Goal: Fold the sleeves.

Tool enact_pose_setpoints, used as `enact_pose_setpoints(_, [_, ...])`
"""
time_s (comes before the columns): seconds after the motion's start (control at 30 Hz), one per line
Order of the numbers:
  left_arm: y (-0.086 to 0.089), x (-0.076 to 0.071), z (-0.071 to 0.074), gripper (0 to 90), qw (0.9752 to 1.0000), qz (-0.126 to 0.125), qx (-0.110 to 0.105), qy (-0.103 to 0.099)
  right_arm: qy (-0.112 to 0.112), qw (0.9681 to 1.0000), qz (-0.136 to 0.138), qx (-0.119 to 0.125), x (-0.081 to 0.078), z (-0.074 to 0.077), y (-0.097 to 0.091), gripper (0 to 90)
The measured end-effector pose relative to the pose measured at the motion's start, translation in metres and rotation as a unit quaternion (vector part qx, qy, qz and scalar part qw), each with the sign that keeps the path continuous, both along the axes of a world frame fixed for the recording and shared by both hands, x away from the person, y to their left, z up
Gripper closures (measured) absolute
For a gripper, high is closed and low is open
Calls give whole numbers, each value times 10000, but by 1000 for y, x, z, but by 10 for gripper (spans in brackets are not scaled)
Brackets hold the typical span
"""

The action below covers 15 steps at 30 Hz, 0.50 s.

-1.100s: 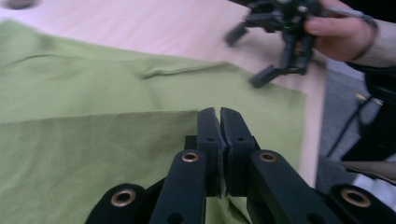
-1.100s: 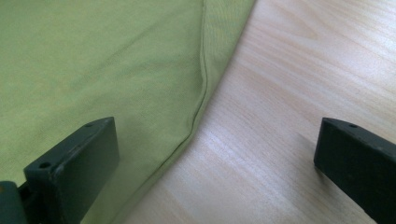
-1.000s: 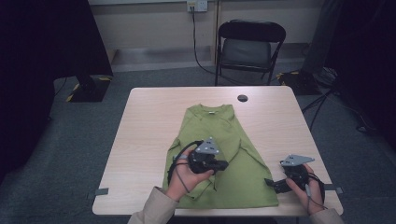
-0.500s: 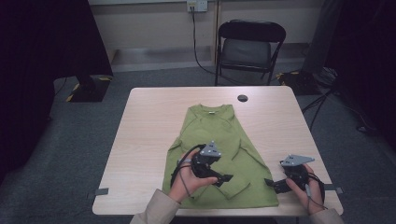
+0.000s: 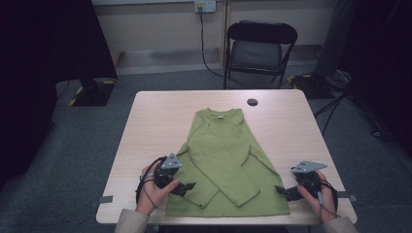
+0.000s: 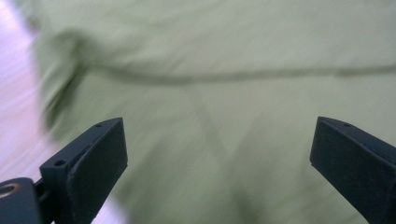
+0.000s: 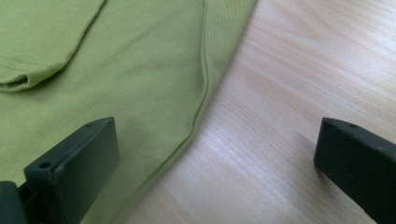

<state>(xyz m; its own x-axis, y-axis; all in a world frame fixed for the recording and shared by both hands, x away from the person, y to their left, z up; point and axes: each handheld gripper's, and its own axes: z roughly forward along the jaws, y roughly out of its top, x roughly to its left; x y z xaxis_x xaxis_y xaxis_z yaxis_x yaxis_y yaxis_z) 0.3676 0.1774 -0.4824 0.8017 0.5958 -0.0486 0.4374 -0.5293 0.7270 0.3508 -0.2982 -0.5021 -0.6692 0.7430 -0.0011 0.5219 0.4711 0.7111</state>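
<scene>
High view, left to right: left gripper (image 5: 188, 186) at the shirt's (image 5: 228, 160) near left corner, jaws pointing right over the hem edge, apart, nothing between them. Shirt lying flat on the table (image 5: 145, 126), collar away, hem toward the person, long axis running straight out from the grippers; both sleeves folded in across the body. Right gripper (image 5: 283, 191) just off the near right corner, jaws pointing left toward the hem, touching no cloth as far as can be told.

Left gripper view: blurred, green shirt (image 6: 224, 56) spread under and ahead of the wide jaws, a strip of table (image 6: 14, 116) off to the left; contact with the cloth impossible to tell.

Right gripper view: jaws wide and empty, shirt (image 7: 116, 84) ahead and to the left, its side seam running diagonally between the jaws, bare table (image 7: 303, 74) ahead to the right, a sleeve cuff (image 7: 23, 79) farther left.

Judged from this: each near corner beside its own gripper, left one closer over cloth; likely next a pinch at both hem corners, then a fold along the long axis, away toward the collar.
</scene>
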Motion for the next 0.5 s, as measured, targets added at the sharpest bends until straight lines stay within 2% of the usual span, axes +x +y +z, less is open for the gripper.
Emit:
enact_pose_setpoints(0.2, [35,-5,-5,36,9993,335,151,-91,0,10000,0,0,0,0,0,0])
enact_pose_setpoints(0.3, [51,-10,-6,35,9989,429,144,-96,0,10000,0,0,0,0,0,0])
enact_pose_setpoints(0.37, [58,-12,-10,36,9984,518,240,-39,0,10000,0,0,0,0,0,0])
enact_pose_setpoints(0.4, [60,-12,-14,35,9980,515,357,25,0,10000,1,0,0,0,0,0])
enact_pose_setpoints(0.43, [61,-12,-18,30,9983,444,378,0,0,10000,0,0,0,0,0,0])
enact_pose_setpoints(0.5, [63,-13,-21,0,9988,407,231,-111,-1,10000,1,-1,0,0,0,0])
